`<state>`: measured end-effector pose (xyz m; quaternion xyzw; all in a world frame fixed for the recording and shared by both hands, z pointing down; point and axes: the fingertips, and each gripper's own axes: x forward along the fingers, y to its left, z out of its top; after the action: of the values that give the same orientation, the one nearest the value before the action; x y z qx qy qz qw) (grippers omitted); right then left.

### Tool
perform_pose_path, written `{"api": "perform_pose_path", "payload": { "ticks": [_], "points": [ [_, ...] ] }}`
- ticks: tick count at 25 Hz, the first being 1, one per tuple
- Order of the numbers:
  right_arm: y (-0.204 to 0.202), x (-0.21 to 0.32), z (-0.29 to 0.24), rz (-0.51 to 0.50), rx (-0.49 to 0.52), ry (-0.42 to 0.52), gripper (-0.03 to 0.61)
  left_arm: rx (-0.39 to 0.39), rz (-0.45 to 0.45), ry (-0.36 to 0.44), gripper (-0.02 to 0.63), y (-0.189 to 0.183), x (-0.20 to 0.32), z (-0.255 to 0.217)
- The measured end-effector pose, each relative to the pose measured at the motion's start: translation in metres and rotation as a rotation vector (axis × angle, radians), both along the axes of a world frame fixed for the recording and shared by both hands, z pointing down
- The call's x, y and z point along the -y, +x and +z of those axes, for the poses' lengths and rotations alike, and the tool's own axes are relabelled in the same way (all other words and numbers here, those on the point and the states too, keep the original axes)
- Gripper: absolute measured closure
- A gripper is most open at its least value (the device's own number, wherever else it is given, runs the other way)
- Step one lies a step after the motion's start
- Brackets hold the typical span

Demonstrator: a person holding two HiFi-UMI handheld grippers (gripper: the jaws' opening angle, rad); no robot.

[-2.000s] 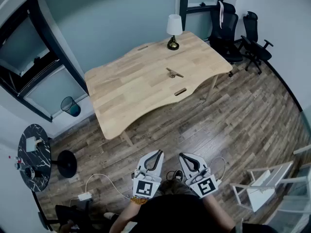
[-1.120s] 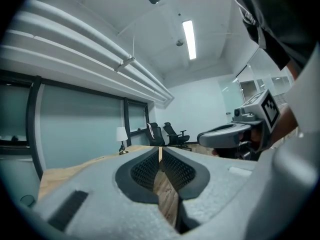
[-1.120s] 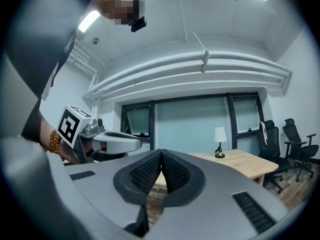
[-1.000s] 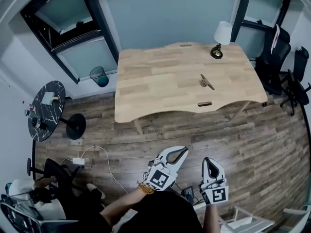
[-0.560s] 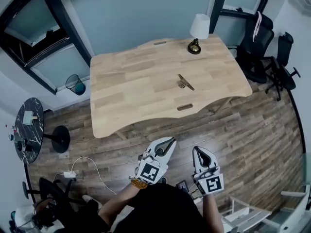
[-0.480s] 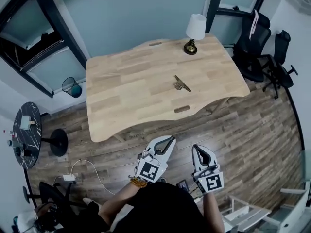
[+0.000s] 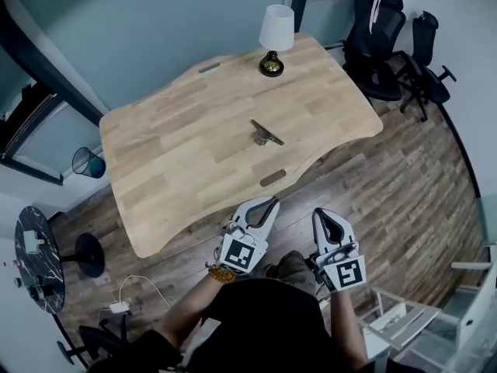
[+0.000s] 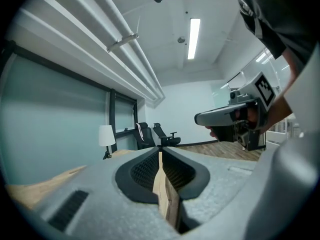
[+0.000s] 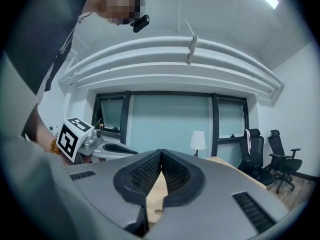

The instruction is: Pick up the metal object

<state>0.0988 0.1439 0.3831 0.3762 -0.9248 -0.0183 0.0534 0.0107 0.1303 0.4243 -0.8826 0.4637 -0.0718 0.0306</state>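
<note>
Grey-blue walls and dark-framed windows are enclosing a small office with a wood-plank floor [image 7: 404, 169], and a pale wooden table [image 7: 178, 154] is filling the middle of the head view. A lamp [image 7: 273, 41] with a white shade is standing near the table's far edge. Two black office chairs [image 7: 388, 37] are sitting off its right end, and a blue bin [image 7: 88, 162] and a round dark side table [image 7: 35, 259] are sitting off to the left.

The metal object [image 7: 266, 133] is lying flat on the bare tabletop, roughly mid-table. It is nearer the person than the lamp and well apart from both grippers.

The task is looking barely begun. The person is standing on the floor just short of the table's near edge, holding the left gripper [image 7: 271, 201] and the right gripper [image 7: 321, 211] side by side close to the body, both pointing toward the table. Each gripper's own view is showing its ribbed pads pressed together with nothing between them. Neither gripper is touching anything, so the reach over the table, the opening of the jaws, the grasp and the lift all appear to be remaining.
</note>
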Motion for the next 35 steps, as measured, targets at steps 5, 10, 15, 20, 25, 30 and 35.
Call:
{"api": "perform_pose_path", "payload": {
  "ticks": [5, 10, 15, 20, 25, 30, 35],
  "points": [
    [0.008, 0.042, 0.003, 0.005, 0.023, -0.015, 0.578, 0.008, -0.02, -0.004, 0.58, 0.003, 0.034, 0.005],
    [0.015, 0.089, 0.017, -0.067, 0.016, -0.04, 0.578, 0.002, -0.097, -0.06, 0.58, 0.005, 0.066, 0.021],
    [0.029, 0.148, 0.013, -0.153, 0.081, -0.051, 0.578, 0.031, -0.212, -0.047, 0.58, 0.018, 0.111, 0.018],
    [0.033, 0.196, 0.026, -0.253, 0.052, -0.094, 0.578, -0.019, -0.372, -0.073, 0.58, 0.01, 0.133, 0.018],
    [0.029, 0.229, 0.046, -0.286, -0.025, -0.116, 0.578, -0.044, -0.435, -0.083, 0.578, -0.011, 0.142, 0.031],
    [0.02, 0.259, 0.049, -0.218, -0.063, -0.128, 0.578, -0.073, -0.414, -0.101, 0.578, -0.035, 0.177, 0.042],
    [0.014, 0.281, 0.043, -0.098, -0.048, -0.103, 0.578, -0.031, -0.311, -0.049, 0.578, -0.054, 0.212, 0.049]
  ]
}}
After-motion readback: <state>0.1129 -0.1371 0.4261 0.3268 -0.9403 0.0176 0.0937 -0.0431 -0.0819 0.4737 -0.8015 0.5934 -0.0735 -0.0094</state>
